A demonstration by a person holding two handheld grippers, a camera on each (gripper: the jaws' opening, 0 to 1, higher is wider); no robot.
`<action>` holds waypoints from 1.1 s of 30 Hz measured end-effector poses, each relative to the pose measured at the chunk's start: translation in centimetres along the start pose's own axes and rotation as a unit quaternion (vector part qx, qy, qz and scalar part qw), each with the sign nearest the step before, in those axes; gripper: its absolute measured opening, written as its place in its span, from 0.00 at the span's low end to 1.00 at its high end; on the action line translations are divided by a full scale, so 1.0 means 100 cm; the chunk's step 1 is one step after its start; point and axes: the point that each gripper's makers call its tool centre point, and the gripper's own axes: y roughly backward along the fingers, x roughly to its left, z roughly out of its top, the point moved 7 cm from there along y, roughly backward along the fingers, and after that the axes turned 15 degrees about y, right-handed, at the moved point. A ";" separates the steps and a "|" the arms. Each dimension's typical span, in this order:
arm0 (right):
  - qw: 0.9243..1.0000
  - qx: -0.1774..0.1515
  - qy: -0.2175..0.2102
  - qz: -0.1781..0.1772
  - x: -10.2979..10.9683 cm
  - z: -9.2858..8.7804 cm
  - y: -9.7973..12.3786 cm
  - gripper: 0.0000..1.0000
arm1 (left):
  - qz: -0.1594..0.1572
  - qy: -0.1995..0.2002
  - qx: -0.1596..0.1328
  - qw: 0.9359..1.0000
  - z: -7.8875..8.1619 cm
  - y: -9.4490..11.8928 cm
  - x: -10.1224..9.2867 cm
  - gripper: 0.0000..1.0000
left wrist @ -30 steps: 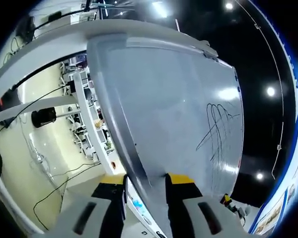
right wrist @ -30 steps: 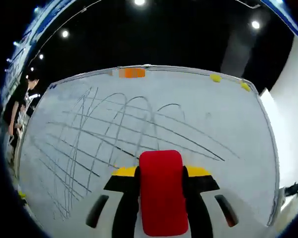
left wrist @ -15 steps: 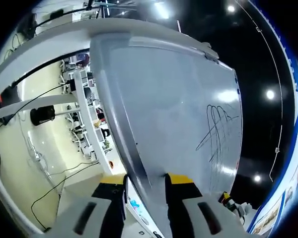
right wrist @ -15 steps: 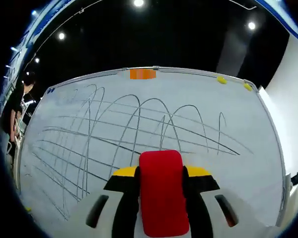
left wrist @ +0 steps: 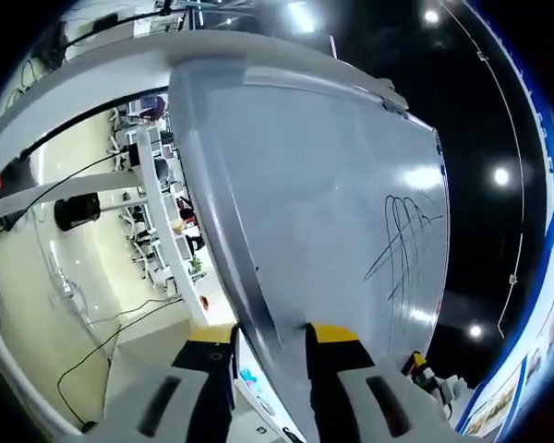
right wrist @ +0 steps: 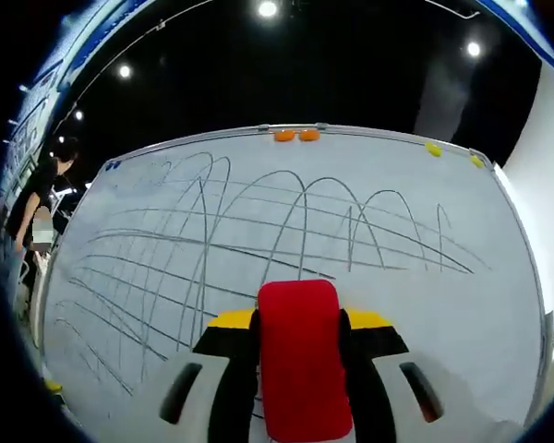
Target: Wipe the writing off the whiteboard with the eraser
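In the left gripper view, the far left is a glossy pale floor (left wrist: 37, 277) with black cables (left wrist: 102, 346) trailing across it and a dark round thing (left wrist: 78, 210) sitting near a white beam. A bit further in there are rows of white desks (left wrist: 162, 240) running off into the distance. The left gripper (left wrist: 270, 343) has its yellow-tipped jaws sitting either side of the whiteboard's (left wrist: 323, 203) grey frame edge, so it looks clamped on the frame, though I can't tell for sure that they're pressing on it. The board runs away at a steep angle, and black scribbles (left wrist: 402, 245) show up toward its far right, with ceiling spotlights (left wrist: 503, 173) beyond.

In the right gripper view, a person (right wrist: 32, 198) in dark clothes stands off the board's left edge. The board faces the camera and is covered in looping, crisscrossing lines. Two orange magnets (right wrist: 295, 135) sit on the top rim, and yellow ones (right wrist: 433, 149) are further right. The right gripper (right wrist: 299, 323) has its jaws closed tight on the red eraser (right wrist: 298, 355), which sits low and centre, right up at the board.
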 end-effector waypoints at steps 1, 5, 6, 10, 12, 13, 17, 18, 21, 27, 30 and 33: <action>1.000 0.002 -0.005 0.000 -0.001 0.000 -0.001 0.36 | 0.000 0.000 0.001 1.000 0.000 0.000 0.000 0.30; 1.000 -0.007 -0.010 -0.005 -0.005 0.008 -0.006 0.36 | 0.002 -0.002 0.001 1.000 0.000 0.004 -0.001 0.29; 1.000 -0.010 -0.006 -0.004 -0.005 0.009 -0.007 0.36 | 0.002 -0.003 0.001 1.000 0.000 0.004 -0.001 0.29; 1.000 -0.009 0.021 -0.002 -0.010 0.018 -0.016 0.36 | 0.005 -0.010 0.005 1.000 0.002 0.003 -0.002 0.29; 1.000 -0.014 0.013 -0.004 -0.015 0.023 -0.020 0.36 | 0.003 -0.013 0.006 1.000 0.003 0.002 -0.001 0.29; 1.000 -0.016 0.012 -0.006 -0.017 0.026 -0.022 0.37 | 0.002 -0.013 0.005 1.000 0.003 0.002 -0.001 0.29; 1.000 -0.017 0.006 -0.009 -0.020 0.031 -0.025 0.37 | 0.001 -0.011 0.000 1.000 0.001 0.003 -0.001 0.29; 1.000 -0.020 0.005 -0.009 -0.020 0.030 -0.025 0.37 | 0.001 -0.010 0.000 1.000 0.002 0.002 -0.001 0.29; 1.000 -0.030 -0.002 -0.007 -0.020 0.028 -0.023 0.37 | 0.001 -0.008 0.000 1.000 0.003 0.002 0.000 0.29; 1.000 -0.027 0.001 0.005 -0.018 0.025 -0.019 0.40 | 0.004 -0.009 0.006 1.000 0.002 0.003 -0.002 0.29; 0.999 -0.038 0.035 -0.001 -0.019 0.029 -0.018 0.41 | 0.004 -0.010 0.009 1.000 0.002 0.003 -0.001 0.29; 0.998 -0.044 0.041 0.008 -0.020 0.032 -0.019 0.36 | 0.003 -0.009 0.008 1.000 0.003 0.003 -0.001 0.29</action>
